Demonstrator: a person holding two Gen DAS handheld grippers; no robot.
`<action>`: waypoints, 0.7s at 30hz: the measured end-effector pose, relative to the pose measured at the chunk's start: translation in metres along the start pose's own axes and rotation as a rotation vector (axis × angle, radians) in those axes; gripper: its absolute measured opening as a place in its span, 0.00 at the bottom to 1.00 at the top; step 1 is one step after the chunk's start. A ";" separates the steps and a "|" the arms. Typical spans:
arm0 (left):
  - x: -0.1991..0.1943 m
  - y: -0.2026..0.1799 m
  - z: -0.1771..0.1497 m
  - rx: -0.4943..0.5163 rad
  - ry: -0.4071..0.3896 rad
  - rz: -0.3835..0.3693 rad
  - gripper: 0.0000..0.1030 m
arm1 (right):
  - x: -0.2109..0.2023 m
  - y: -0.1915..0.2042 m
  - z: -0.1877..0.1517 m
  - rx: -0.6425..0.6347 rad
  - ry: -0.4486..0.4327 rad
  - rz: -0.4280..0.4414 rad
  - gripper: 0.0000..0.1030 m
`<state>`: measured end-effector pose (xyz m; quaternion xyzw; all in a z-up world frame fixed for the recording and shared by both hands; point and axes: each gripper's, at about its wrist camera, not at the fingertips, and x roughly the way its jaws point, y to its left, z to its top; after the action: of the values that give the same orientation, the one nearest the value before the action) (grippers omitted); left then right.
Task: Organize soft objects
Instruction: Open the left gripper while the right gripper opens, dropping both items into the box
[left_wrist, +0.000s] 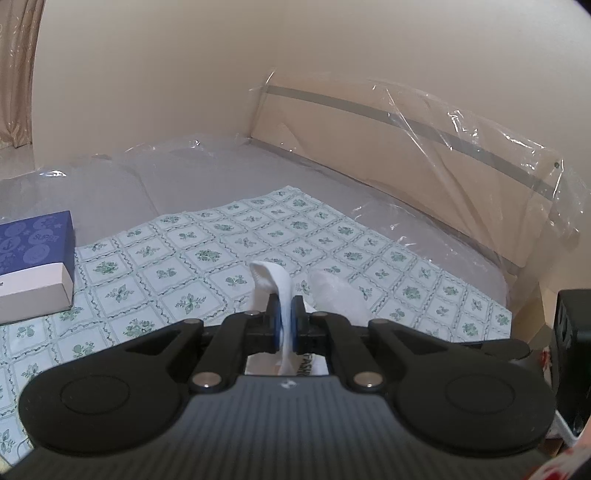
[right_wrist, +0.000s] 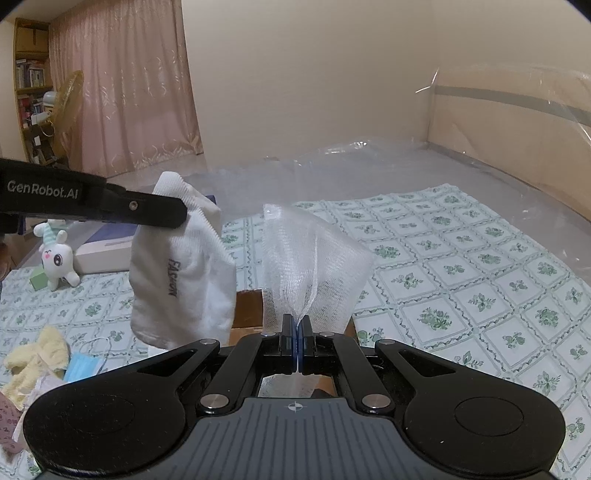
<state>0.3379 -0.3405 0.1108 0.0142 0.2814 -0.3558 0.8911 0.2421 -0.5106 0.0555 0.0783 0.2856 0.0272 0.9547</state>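
My left gripper (left_wrist: 284, 314) is shut on a white sock (left_wrist: 275, 280). In the right wrist view the same sock (right_wrist: 184, 280), marked with black lettering, hangs from the left gripper's black fingers (right_wrist: 159, 212) above the bed. My right gripper (right_wrist: 297, 332) is shut on a white gauze mesh cloth (right_wrist: 314, 266), held up just right of the sock. The gauze also shows in the left wrist view (left_wrist: 332, 291). Both hang over a brown wooden box (right_wrist: 249, 306).
A green floral sheet (right_wrist: 461, 266) covers the plastic-wrapped mattress. A blue and white box (left_wrist: 33, 258) lies at the left. A white unicorn plush (right_wrist: 57, 258), a yellow cloth (right_wrist: 35, 358) and a blue face mask (right_wrist: 85, 365) lie at the left. The headboard (left_wrist: 424, 147) is wrapped in plastic.
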 end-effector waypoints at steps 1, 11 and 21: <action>0.002 0.000 0.000 -0.001 -0.001 -0.001 0.04 | 0.001 0.000 0.000 -0.001 0.000 -0.005 0.01; 0.027 0.013 -0.023 0.041 0.100 0.071 0.10 | 0.016 -0.003 -0.010 0.008 0.035 -0.001 0.01; 0.015 0.035 -0.051 0.042 0.153 0.146 0.28 | 0.038 0.011 -0.020 0.008 0.092 0.056 0.01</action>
<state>0.3441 -0.3126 0.0540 0.0805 0.3392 -0.2936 0.8901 0.2622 -0.4936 0.0202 0.0886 0.3270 0.0564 0.9392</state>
